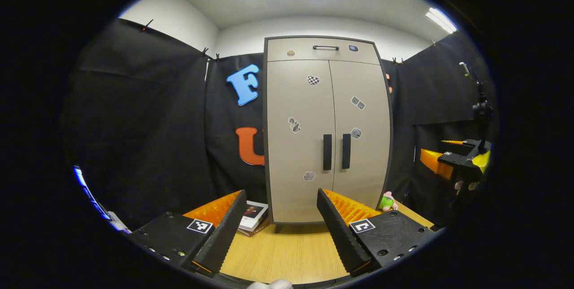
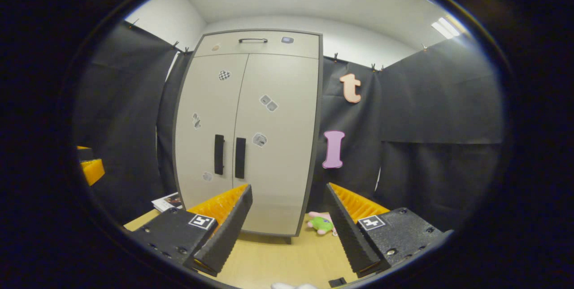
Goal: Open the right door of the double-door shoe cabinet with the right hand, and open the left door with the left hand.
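We face the shoe cabinet (image 2: 249,132) standing on the desk (image 2: 287,260), both doors closed. Our right gripper (image 2: 289,222) and left gripper (image 1: 278,226) hang well short of it, fingers spread wide and empty. To start well, we judge we should steer the right gripper to the right door handle (image 2: 240,157), straddle the vertical bar squarely, then clench and pull along the hinge's arc. The left door handle (image 1: 327,152) waits.

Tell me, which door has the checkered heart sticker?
The left door. Its checkered heart sticker sits near the top; the right door carries only grey stickers.
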`<state>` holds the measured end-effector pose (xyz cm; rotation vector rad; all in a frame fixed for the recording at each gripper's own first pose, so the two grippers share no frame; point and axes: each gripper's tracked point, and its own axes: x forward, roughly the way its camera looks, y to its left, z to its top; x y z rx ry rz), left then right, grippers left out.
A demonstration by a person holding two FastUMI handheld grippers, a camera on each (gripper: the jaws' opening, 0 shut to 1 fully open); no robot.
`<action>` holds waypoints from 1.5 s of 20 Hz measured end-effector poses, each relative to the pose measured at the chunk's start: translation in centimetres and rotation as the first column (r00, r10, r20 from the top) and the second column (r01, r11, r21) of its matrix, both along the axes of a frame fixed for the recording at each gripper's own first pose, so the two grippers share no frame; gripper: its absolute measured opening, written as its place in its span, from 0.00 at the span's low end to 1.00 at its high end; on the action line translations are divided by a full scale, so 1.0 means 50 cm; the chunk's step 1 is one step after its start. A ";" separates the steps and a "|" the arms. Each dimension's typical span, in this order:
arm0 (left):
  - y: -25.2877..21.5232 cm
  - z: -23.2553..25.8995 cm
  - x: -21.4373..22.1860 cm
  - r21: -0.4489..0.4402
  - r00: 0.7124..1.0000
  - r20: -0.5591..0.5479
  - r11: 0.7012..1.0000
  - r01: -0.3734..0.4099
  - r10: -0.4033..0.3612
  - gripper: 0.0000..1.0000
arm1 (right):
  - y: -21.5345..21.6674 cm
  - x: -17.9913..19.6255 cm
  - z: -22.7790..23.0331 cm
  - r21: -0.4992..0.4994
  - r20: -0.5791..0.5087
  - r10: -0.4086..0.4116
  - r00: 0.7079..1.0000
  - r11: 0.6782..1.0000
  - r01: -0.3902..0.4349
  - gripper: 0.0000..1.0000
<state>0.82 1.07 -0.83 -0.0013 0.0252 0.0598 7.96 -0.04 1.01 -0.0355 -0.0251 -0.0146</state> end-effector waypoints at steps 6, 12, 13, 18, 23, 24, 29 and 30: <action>0.029 -0.007 -0.006 0.006 0.997 -0.014 0.998 -0.070 0.070 0.95 | 0.102 0.159 0.002 0.040 -0.014 0.050 0.999 0.998 -0.050 1.00; 0.059 -0.018 -0.012 0.000 0.989 -0.031 0.989 -0.145 0.145 0.95 | 0.207 0.316 0.004 0.045 -0.021 0.085 0.996 0.995 -0.084 0.99; 0.061 -0.019 -0.015 0.002 0.987 -0.034 0.988 -0.156 0.156 0.95 | 0.223 0.344 0.002 0.051 -0.030 0.090 0.995 0.995 -0.088 0.98; 0.073 -0.022 -0.012 -0.003 0.977 -0.047 0.978 -0.208 0.207 0.95 | 0.262 0.469 -0.005 0.025 -0.043 0.067 0.997 0.998 -0.066 0.91; 0.084 -0.023 -0.011 -0.008 0.968 -0.057 0.970 -0.244 0.243 0.95 | 0.264 0.545 -0.027 0.032 -0.088 0.044 0.995 0.999 -0.042 0.81; 0.084 -0.023 -0.011 -0.009 0.967 -0.058 0.968 -0.249 0.248 0.95 | 0.264 0.551 -0.029 0.043 -0.096 0.045 0.994 0.998 -0.041 0.79; 0.089 -0.022 -0.010 -0.015 0.963 -0.058 0.964 -0.266 0.264 0.95 | 0.277 0.568 -0.033 0.057 -0.101 0.056 0.993 0.997 -0.050 0.59; 0.090 -0.021 -0.010 -0.012 0.962 -0.054 0.963 -0.268 0.267 0.95 | 0.274 0.569 -0.034 0.060 -0.100 0.038 0.994 0.998 -0.032 0.53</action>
